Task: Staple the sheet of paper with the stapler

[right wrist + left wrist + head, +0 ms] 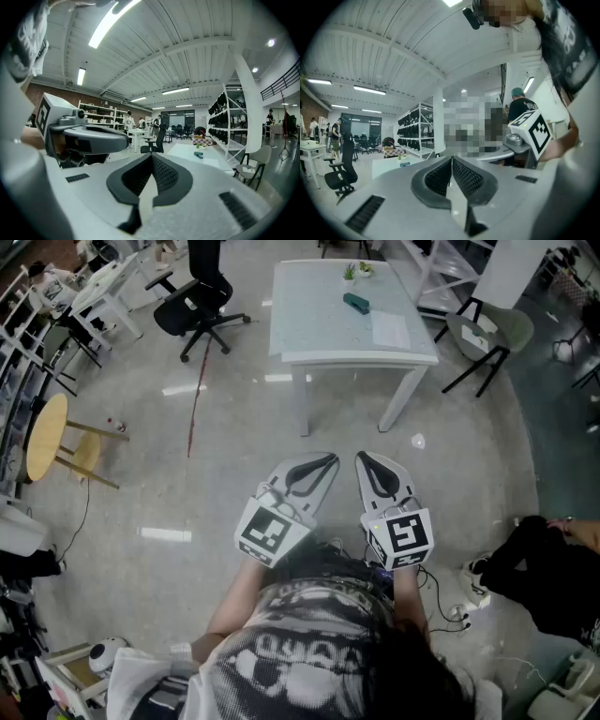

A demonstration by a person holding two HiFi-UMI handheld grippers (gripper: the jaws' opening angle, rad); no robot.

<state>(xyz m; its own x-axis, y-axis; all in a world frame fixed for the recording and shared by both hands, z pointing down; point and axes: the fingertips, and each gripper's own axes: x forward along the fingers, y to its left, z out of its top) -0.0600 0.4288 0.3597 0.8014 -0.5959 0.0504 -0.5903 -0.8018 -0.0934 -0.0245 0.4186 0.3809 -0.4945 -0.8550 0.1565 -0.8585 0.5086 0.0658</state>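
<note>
A teal stapler point(356, 303) lies on the white table point(319, 343) ahead of me, and a white sheet of paper point(390, 330) lies to its right near the table's right edge. In the right gripper view the stapler point(199, 155) is a small dark shape on the table point(187, 154). Both grippers are held side by side over the floor, well short of the table. My left gripper point(332, 460) is shut and empty, its jaws closed together point(451, 159). My right gripper point(361, 457) is shut with nothing in it point(151, 155).
A small green plant point(350, 273) stands at the table's far edge. A black office chair point(199, 307) stands left of the table, a grey-green chair point(487, 334) to its right. A round wooden stool point(52, 439) stands far left. Cables and a person's dark legs point(544, 568) lie at the right.
</note>
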